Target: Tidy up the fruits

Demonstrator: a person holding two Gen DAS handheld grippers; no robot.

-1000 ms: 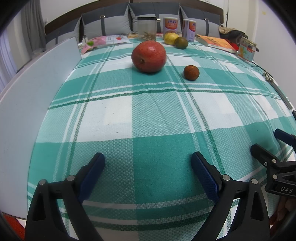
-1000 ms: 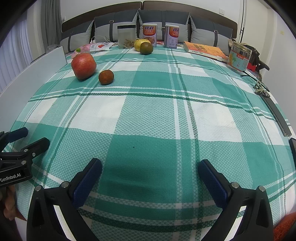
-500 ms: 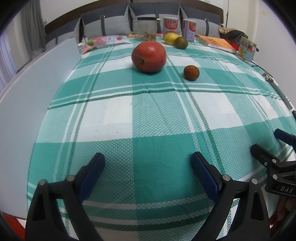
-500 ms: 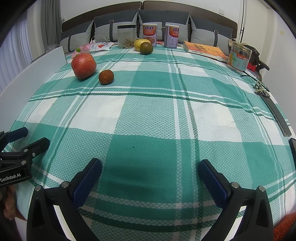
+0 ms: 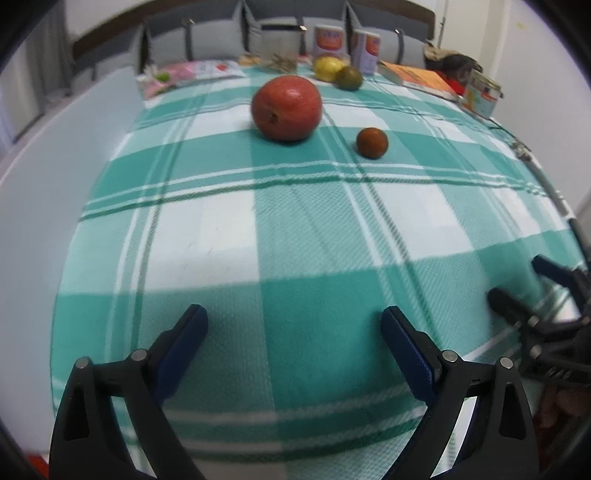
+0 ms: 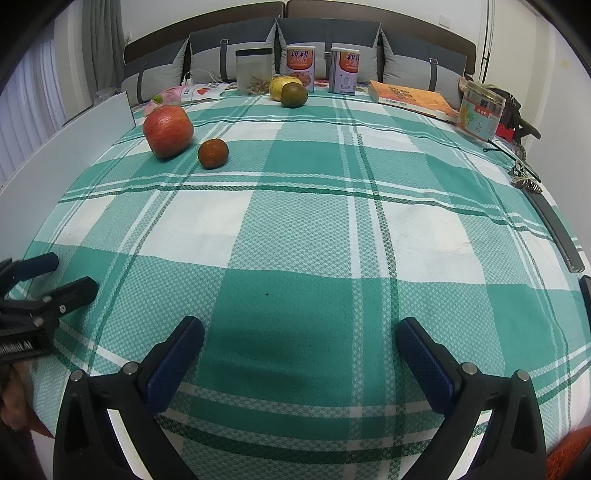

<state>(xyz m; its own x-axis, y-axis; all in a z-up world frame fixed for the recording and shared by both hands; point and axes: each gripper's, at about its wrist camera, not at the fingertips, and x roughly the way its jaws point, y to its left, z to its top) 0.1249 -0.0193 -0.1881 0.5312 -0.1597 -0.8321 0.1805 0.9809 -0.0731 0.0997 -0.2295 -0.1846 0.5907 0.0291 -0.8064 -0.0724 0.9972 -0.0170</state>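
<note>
Grippers left (image 5: 293, 332) and right (image 6: 299, 343) both spread apart near, empty, pomegranate (image 6: 168, 131) beside tangerine (image 6: 212, 153) far left, cloth (image 6: 295, 229) beneath.

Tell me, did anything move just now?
Only the left gripper stirred a little: its view has gone blurry and the fruits slid slightly left in it. Nothing was grabbed or let go. The right gripper, big red fruit and small orange fruit stayed put, both jaws open.

A home bedroom; a bed under a green checked cover (image 6: 295, 229); grey pillows (image 6: 328, 40) against the headboard (image 6: 424, 33) at twelve o'clock; curtains (image 6: 33, 107) at ten o'clock.
</note>
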